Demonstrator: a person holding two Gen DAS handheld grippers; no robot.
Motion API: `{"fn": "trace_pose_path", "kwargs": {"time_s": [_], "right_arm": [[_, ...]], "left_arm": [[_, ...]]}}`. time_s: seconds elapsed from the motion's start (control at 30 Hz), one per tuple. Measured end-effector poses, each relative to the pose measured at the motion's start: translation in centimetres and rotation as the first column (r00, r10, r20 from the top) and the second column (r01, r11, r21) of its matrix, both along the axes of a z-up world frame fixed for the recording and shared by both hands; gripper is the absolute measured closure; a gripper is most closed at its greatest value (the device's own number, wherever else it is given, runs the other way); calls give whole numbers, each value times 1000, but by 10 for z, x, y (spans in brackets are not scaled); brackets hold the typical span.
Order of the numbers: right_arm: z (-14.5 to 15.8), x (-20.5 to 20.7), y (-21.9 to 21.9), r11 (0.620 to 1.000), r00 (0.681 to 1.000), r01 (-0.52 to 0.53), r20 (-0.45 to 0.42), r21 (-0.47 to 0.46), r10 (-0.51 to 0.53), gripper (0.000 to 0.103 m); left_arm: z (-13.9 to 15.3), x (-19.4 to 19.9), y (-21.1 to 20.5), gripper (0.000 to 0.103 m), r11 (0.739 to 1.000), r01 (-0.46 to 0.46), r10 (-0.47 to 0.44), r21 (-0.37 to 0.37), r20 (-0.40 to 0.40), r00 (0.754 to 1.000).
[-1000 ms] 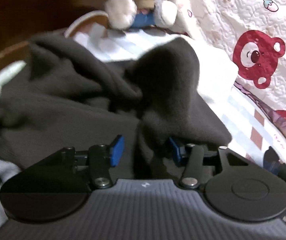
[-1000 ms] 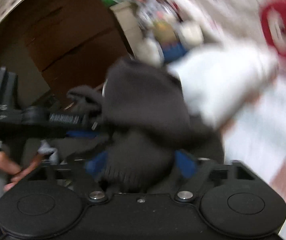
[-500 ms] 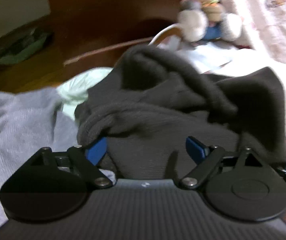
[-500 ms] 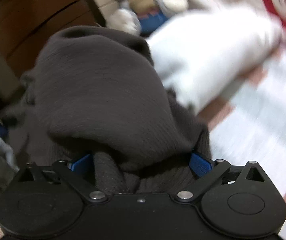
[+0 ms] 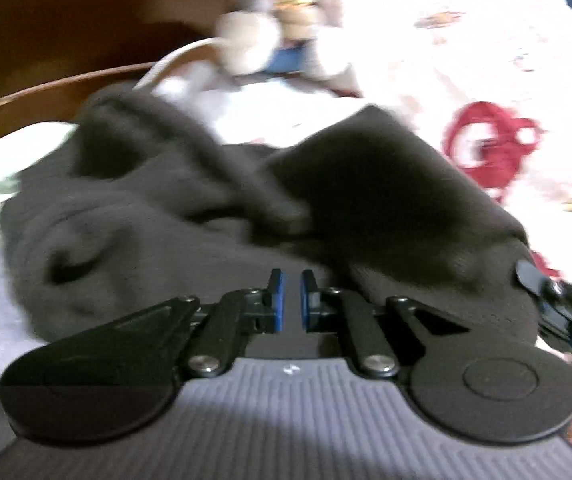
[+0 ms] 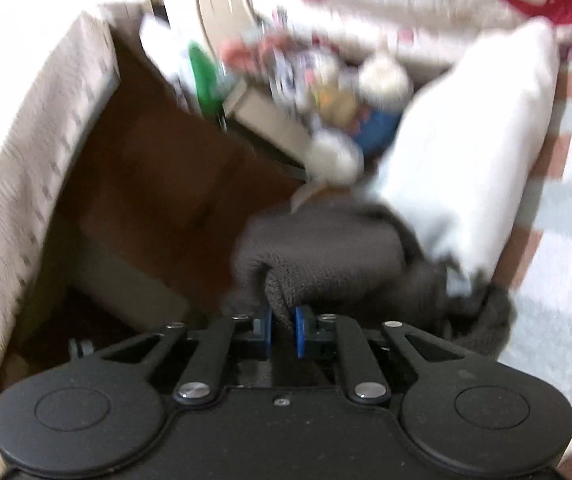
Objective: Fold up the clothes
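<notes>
Jaws, earlier spread, now pinch dark sweater [image 5: 190,232].

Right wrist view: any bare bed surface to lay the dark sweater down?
Free: the striped sheet right of the white pillow, though blurred. Crowded: the plush toy and clutter ahead, wooden furniture on the left. The right gripper is shut on the dark sweater.

Both claws, wide apart half a second ago, are now pinched: left claw [image 5: 291,296] and right claw [image 6: 283,330] on the dark brown knitted sweater [image 5: 214,216].
</notes>
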State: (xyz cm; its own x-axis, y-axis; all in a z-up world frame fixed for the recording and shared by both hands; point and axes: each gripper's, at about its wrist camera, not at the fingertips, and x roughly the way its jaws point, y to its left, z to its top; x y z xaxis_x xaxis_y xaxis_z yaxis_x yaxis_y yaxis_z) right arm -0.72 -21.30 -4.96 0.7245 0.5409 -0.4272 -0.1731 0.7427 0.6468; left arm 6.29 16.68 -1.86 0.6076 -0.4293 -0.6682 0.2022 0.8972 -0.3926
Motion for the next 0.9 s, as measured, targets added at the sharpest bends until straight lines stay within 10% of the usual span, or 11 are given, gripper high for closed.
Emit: {"fn": "trace_pose_path", "kwargs": {"time_s": [0.07, 0.2, 0.47, 0.53, 0.67, 0.9], "right_arm": [[7, -7, -8, 997, 999, 35, 18, -74, -33, 91], [22, -21, -24, 970, 994, 107, 62, -220, -95, 91], [13, -29, -36, 950, 990, 136, 21, -279, -136, 77], [4, -28, -35, 959, 991, 125, -14, -256, -133, 42], [-14, -26, -34, 973, 989, 104, -82, -208, -123, 34], [-41, -22, -22, 991, 982, 14, -187, -129, -38, 25]], "left_arm": [[9, -5, -14, 88, 985, -50, 43, 163, 47, 998], [3, -4, -17, 26, 912, -165, 129, 375, 120, 984], [-35, 17, 28, 18, 901, -289, 344, 323, -125, 931], [-42, 22, 30, 20, 939, -250, 292, 238, -161, 943], [-47, 22, 29, 67, 960, -199, 226, 197, -125, 966], [-43, 14, 23, 51, 919, -265, 277, 291, -3, 961]]}}
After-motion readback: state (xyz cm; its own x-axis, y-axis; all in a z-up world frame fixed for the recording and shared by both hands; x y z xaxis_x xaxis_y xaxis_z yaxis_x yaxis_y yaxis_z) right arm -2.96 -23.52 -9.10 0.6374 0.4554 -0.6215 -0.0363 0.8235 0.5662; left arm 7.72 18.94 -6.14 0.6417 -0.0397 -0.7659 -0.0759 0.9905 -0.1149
